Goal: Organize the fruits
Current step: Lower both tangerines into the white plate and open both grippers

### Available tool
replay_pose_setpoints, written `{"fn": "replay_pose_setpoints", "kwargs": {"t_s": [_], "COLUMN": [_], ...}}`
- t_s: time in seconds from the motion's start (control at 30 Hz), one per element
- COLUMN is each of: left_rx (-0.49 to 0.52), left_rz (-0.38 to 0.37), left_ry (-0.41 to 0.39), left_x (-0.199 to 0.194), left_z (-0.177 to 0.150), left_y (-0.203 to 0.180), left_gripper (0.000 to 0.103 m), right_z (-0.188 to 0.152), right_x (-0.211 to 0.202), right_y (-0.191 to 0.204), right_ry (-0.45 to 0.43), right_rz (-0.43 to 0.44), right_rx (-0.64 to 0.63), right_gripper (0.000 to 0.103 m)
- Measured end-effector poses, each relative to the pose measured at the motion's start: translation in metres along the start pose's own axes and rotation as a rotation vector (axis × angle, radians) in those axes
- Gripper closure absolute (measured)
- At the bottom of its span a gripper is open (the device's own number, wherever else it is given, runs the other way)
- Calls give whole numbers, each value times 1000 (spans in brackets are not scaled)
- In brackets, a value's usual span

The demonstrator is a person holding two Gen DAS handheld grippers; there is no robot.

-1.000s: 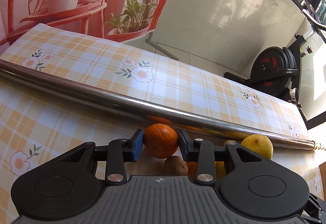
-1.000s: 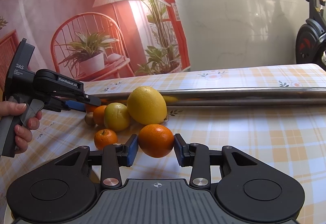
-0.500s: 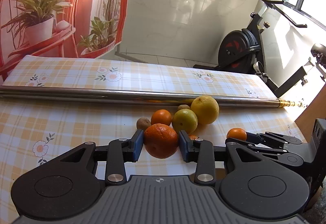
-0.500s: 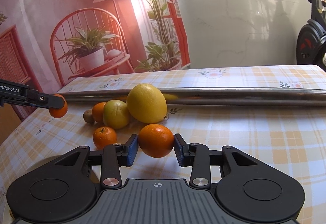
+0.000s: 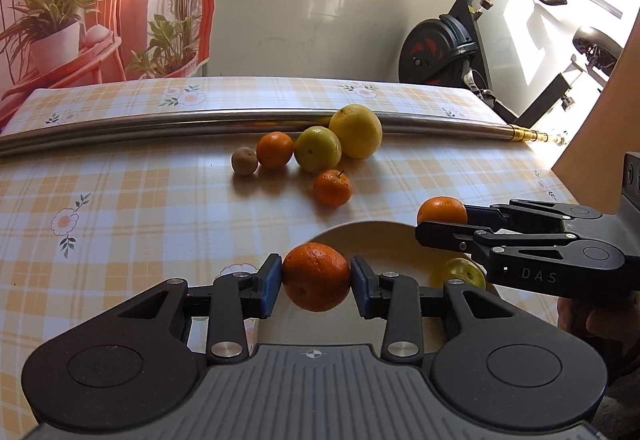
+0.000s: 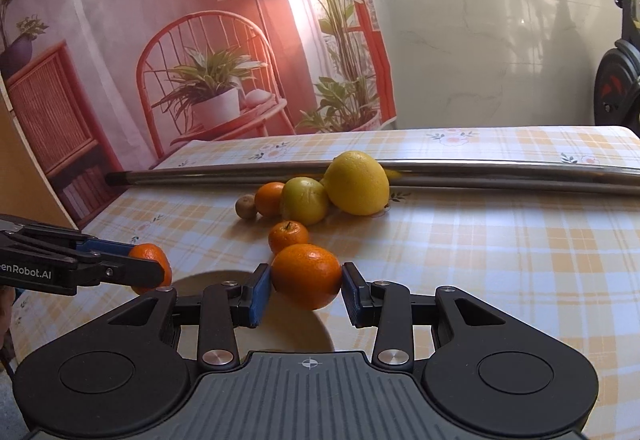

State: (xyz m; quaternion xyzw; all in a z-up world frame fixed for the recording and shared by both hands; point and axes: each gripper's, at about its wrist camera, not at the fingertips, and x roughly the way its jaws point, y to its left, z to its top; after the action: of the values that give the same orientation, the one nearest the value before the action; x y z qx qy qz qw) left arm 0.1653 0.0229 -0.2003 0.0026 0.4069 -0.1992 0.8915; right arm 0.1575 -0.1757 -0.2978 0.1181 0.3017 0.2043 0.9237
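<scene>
The metal pipe (image 5: 168, 122) looks polished and shiny, the checked tablecloth (image 5: 132, 208) smooth, the grippers' black plastic matt.

A home room: a tabletop (image 5: 132, 208) under a flowered plaid cloth, an exercise bike (image 5: 448, 48) by the tiled wall, and a printed backdrop (image 6: 160, 40) of plants and chair.

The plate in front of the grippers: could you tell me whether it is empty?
Not empty: a yellow-green fruit already lies on the plate.
</scene>
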Motion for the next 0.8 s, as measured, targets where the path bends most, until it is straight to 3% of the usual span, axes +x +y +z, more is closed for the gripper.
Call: {"fn": "replay_pose_setpoints", "kwargs": {"t_s": [0.23, 0.8], "left_rx": [28, 57], "left_rz": [16, 45], "left_ry": [23, 52], "left_x": [6, 11], "left_z": [-10, -21], "left_y": [-4, -10], "left_gripper": [64, 63], "right_z": [-5, -13], "right_x": [-4, 2], "right_y": [22, 28], "right_ry": [36, 91], "right_rz": [2, -31], "right_rx": [-40, -79], "right_gripper": [68, 68]}}
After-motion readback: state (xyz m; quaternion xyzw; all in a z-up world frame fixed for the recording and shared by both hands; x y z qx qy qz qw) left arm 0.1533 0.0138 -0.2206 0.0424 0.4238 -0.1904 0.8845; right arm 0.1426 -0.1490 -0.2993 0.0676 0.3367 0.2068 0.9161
